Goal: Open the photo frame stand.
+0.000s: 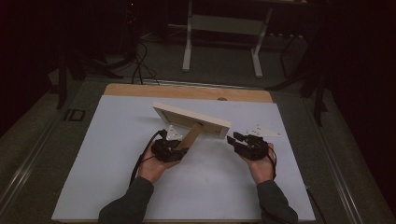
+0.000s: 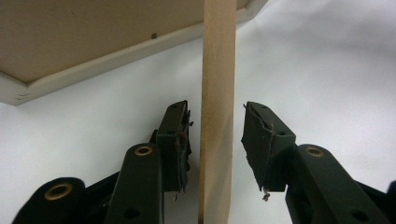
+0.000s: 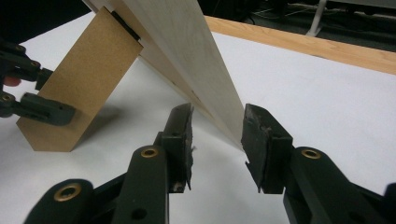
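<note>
High view: both hand-held grippers, left point(image 1: 173, 148) and right point(image 1: 239, 140), stand apart, unclamped, so frame point(image 1: 192, 118) could topple off stand point(image 1: 190, 136) between left's jaws.

Dark room, grey carpet point(image 1: 219, 70), white table frame point(image 1: 224, 28) behind

- Picture frame point(image 1: 191, 119): front face turned away from the high view; in the left gripper view point(image 2: 93, 42) its back runs off the top and left edges.
- Stand leg point(image 2: 217, 93): both ends cut off by the top and bottom edges of the left gripper view.
- Left gripper point(image 1: 169, 150): jaws hidden behind the leg in the high view.
- Room beyond the table point(image 1: 140, 89): too dark to tell.
</note>
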### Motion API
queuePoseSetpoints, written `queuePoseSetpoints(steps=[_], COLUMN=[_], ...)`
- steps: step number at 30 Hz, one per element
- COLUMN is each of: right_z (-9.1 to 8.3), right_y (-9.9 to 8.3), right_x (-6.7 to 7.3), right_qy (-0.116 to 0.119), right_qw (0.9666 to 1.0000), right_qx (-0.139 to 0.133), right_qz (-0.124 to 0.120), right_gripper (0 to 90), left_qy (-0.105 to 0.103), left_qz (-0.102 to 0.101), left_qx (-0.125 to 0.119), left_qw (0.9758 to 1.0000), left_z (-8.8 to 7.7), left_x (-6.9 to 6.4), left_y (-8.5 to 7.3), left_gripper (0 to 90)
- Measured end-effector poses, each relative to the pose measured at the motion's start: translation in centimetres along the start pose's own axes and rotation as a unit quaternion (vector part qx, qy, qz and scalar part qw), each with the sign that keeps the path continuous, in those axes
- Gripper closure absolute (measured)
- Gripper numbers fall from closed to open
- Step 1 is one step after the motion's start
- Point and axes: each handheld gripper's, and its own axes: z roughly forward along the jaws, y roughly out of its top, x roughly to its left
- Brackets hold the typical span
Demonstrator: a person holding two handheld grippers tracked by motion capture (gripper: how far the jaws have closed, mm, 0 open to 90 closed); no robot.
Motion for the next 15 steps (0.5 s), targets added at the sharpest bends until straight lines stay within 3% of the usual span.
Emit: queuePoseSetpoints(steps=[15], right_z=[-0.3], right_y=[0.0], right_x=[-0.4], right_qy=[-0.002], right_qw=[1.0000], right_qx=[0.001], right_qz=[-0.001], right_gripper=[61.3], left_qy=[0.004], left_qz=[-0.017], left_qx=[-0.026], left_qw=[0.9995], left_z=[-1.7], left_x=[0.5], left_y=[0.1], left_gripper=[59.9])
